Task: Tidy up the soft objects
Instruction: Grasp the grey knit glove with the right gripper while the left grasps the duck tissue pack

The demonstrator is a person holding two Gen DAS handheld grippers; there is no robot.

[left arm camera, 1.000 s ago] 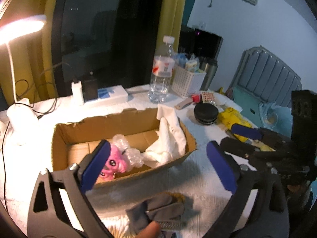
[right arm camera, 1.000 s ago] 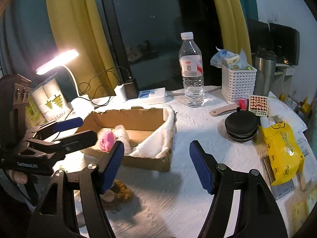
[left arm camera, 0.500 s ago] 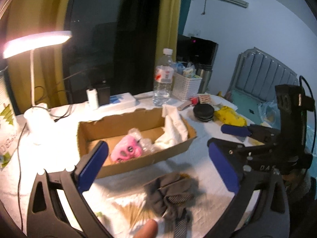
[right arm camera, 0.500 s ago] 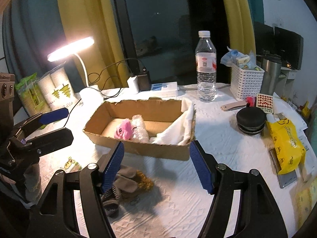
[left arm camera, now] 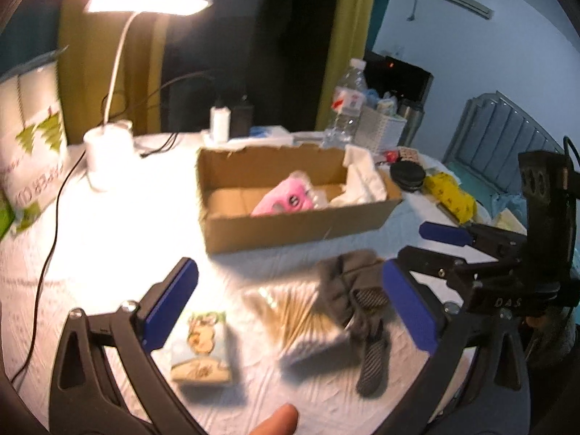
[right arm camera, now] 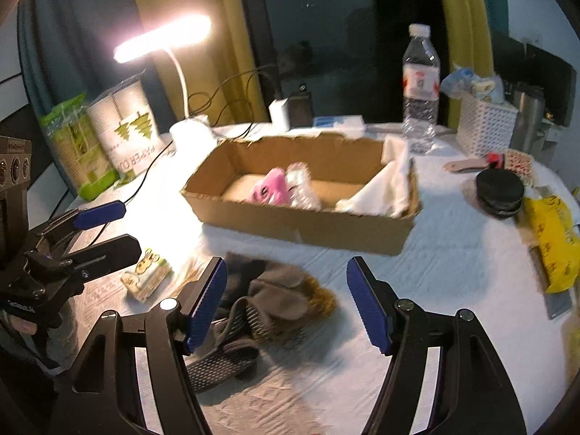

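Note:
A cardboard box (left arm camera: pixel 301 226) (right arm camera: pixel 308 223) stands mid-table. In it lie a pink plush toy (left arm camera: pixel 284 199) (right arm camera: pixel 270 190), crinkled clear plastic (right arm camera: pixel 301 188) and a white cloth (left arm camera: pixel 360 181) (right arm camera: pixel 384 188) at its right end. A grey sock bundle (left arm camera: pixel 348 290) (right arm camera: pixel 275 297) lies on the white tablecloth in front of the box. My left gripper (left arm camera: pixel 290 304) is open and empty above the table left of the socks. My right gripper (right arm camera: pixel 286 301) is open and empty, its jaws on either side of the socks, above them.
A bag of cotton swabs (left arm camera: pixel 301 311) and a small printed packet (left arm camera: pixel 201 344) (right arm camera: pixel 146 275) lie near the socks. A lit desk lamp (left arm camera: pixel 108 145), paper-cup packs (right arm camera: pixel 123 134), water bottle (right arm camera: pixel 420 87), white basket (right arm camera: pixel 485 127), black round case (right arm camera: pixel 500 192) and yellow bag (right arm camera: pixel 551 243) ring the box.
Both grippers have pulled back and up from the box, so more table shows. The socks, swab bag and packet have come fully into view. Nothing was gripped.

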